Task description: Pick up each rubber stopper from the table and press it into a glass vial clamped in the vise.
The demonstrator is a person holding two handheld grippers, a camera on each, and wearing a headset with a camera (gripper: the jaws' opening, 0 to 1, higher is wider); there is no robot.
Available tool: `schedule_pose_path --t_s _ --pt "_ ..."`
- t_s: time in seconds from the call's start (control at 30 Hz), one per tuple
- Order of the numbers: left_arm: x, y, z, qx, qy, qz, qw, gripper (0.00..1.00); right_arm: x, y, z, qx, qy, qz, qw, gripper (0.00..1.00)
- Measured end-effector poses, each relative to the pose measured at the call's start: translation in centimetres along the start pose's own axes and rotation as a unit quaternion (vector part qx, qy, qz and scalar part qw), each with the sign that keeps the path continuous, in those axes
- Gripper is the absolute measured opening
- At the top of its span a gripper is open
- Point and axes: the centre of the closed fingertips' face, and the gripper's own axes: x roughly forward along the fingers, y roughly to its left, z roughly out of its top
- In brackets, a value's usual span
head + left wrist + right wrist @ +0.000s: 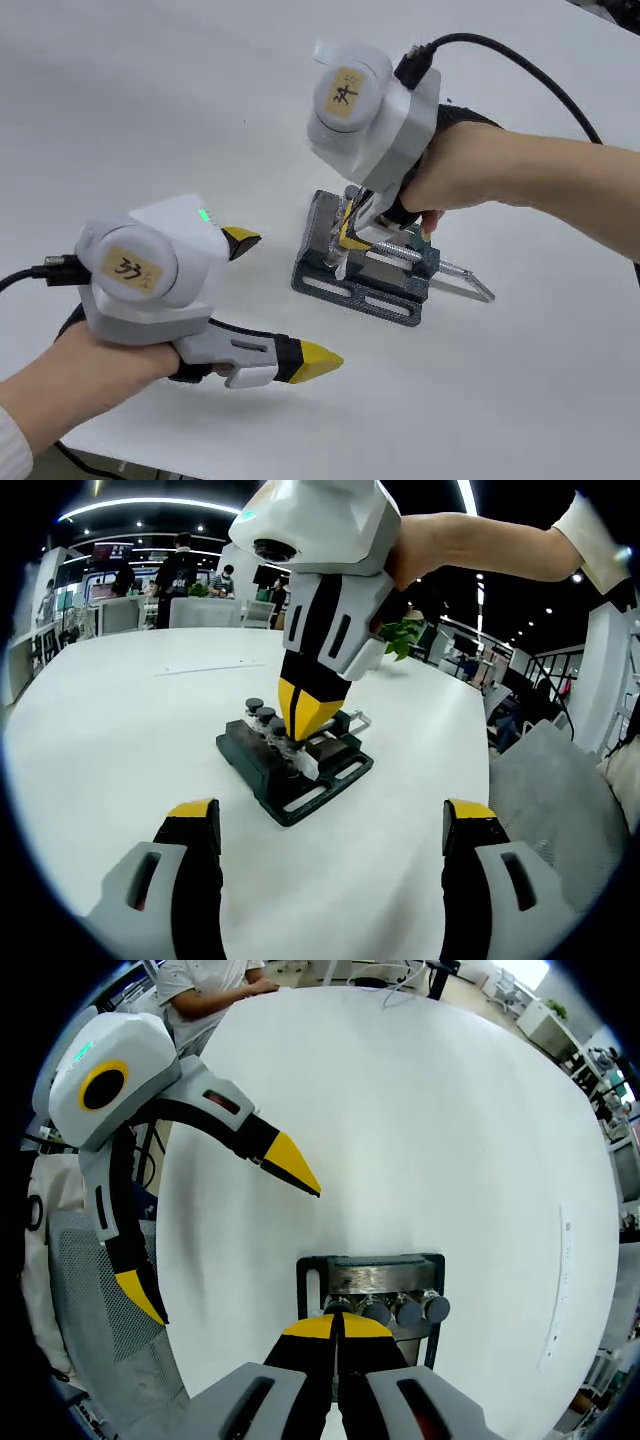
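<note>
At the vise: right tool shut, left tool wide

The right tool is pinched shut at the end of the stoppered vials clamped in the vise (anything gripped is hidden). The left tool is held well apart, over open surface near its front edge.

1. The table lies bare on every side of the vise, leaving open passage.
2. The right gripper, jaws together, stands over the vials and blocks the way from above.
3. The left gripper hangs apart from the vise, jaws wide.
</note>
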Motion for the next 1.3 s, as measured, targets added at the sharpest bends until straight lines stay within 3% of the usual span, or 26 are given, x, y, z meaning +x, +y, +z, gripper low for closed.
schedule_pose_path --t_s 0.03,0.07,0.27,0.43,0.77,1.3 --pt "0.0 0.0 0.1 0.001 0.0 0.001 1.0 0.91 0.2 -0.3 0.1 -0.016 -0.003 0.002 0.9999 0.0" --pt "-0.1 -0.1 0.3 0.004 0.002 -0.001 1.0 0.91 0.2 -0.5 0.1 -0.001 -0.006 0.006 1.0 0.0" --pt "-0.4 0.2 1.5 0.015 0.005 0.006 0.9999 0.91 0.0 -0.3 0.0 -0.006 -0.018 0.019 0.9996 0.0" --pt "-0.7 0.5 2.0 0.021 0.008 0.015 0.9996 0.91 -0.1 0.1 0.0 -0.028 -0.012 0.016 0.9994 0.0" --pt "-0.9 0.0 1.7 0.019 0.015 0.024 0.9994 0.91 -0.2 -0.3 0.1 -0.052 -0.02 0.014 0.9983 0.0" --pt "-1.3 0.6 1.4 0.021 0.021 0.027 0.9992 0.9 -0.2 -0.3 0.2 -0.058 -0.045 0.022 0.997 0.0"
